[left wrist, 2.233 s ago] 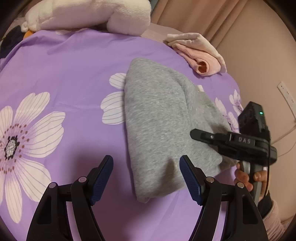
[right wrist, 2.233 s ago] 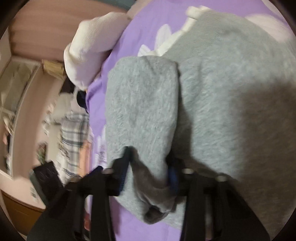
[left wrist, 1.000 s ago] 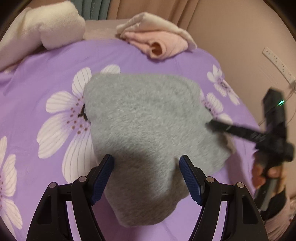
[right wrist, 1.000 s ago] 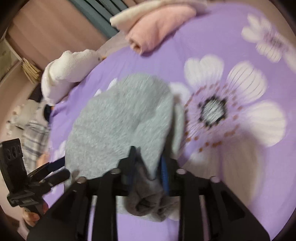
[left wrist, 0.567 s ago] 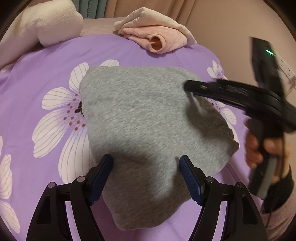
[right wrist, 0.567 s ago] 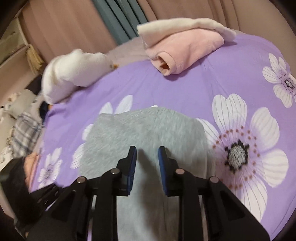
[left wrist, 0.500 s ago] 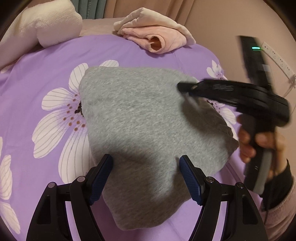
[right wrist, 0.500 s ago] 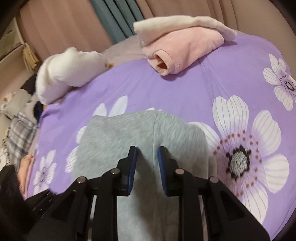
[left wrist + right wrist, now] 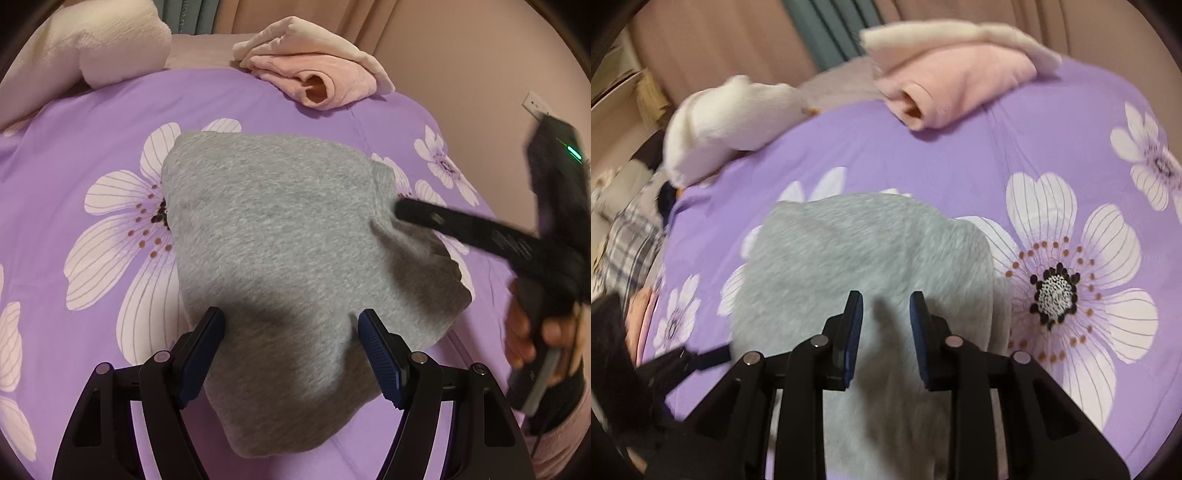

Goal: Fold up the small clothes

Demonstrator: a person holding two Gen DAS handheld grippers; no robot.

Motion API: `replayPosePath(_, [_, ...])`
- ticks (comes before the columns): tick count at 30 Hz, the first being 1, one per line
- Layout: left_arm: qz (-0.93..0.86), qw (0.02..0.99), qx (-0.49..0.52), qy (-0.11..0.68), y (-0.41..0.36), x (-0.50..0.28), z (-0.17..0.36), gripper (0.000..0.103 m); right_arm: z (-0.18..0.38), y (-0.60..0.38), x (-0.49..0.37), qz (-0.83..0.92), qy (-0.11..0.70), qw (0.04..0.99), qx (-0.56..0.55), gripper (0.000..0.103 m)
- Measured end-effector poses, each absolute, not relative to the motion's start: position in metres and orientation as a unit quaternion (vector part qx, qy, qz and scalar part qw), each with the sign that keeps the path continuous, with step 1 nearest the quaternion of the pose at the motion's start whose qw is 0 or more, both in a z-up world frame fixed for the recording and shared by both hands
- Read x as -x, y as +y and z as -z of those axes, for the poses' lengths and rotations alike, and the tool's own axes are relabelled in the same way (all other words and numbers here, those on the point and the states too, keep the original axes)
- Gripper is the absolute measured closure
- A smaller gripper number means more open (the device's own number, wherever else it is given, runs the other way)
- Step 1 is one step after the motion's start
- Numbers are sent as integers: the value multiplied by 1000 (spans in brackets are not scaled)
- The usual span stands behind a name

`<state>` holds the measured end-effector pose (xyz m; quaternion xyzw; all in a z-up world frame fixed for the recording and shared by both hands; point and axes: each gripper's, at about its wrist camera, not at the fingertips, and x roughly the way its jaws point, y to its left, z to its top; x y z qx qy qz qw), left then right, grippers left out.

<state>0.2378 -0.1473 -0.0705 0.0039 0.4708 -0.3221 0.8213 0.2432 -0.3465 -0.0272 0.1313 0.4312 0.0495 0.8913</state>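
Folded grey garment [image 9: 280, 240] lies on the purple bed cover [image 9: 92, 125]. Left tongs [image 9: 291, 354] stand spread above its near edge. Right tongs [image 9: 886, 321] are opening, nothing pinched

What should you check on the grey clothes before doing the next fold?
1. Grey garment lies on the purple floral sheet, already folded over: ok.
2. Left gripper open, nothing between its pads: ok.
3. Right gripper has let go; its jaws are opening a little and pinch no cloth, with the garment below them: ok.
4. Right-hand edge of the garment looks bunched near the right gripper's tip in the left wrist view: not ok.
5. Pink folded clothes sit apart at the far end, out of the way: ok.
6. Layers underneath lie flat: cannot tell, hidden.
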Motion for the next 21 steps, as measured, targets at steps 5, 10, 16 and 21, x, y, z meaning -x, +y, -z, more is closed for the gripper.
replayPosePath(5, [314, 830, 3, 460, -144, -230, 67, 30, 30, -331, -205, -55, 424, 901, -73, 76])
replayPosePath(10, [315, 846, -2, 430, -123, -199, 59, 30, 68, -333, -196, -47, 464, 883, -49, 85])
replayPosePath(16, [309, 837, -38, 449, -125, -186, 87, 34, 68, -327, -190, -37, 458, 887, -39, 83])
replayPosePath(21, [305, 823, -15, 479, -122, -198, 111, 41, 50, -324, -187, -53, 454, 888, -55, 79])
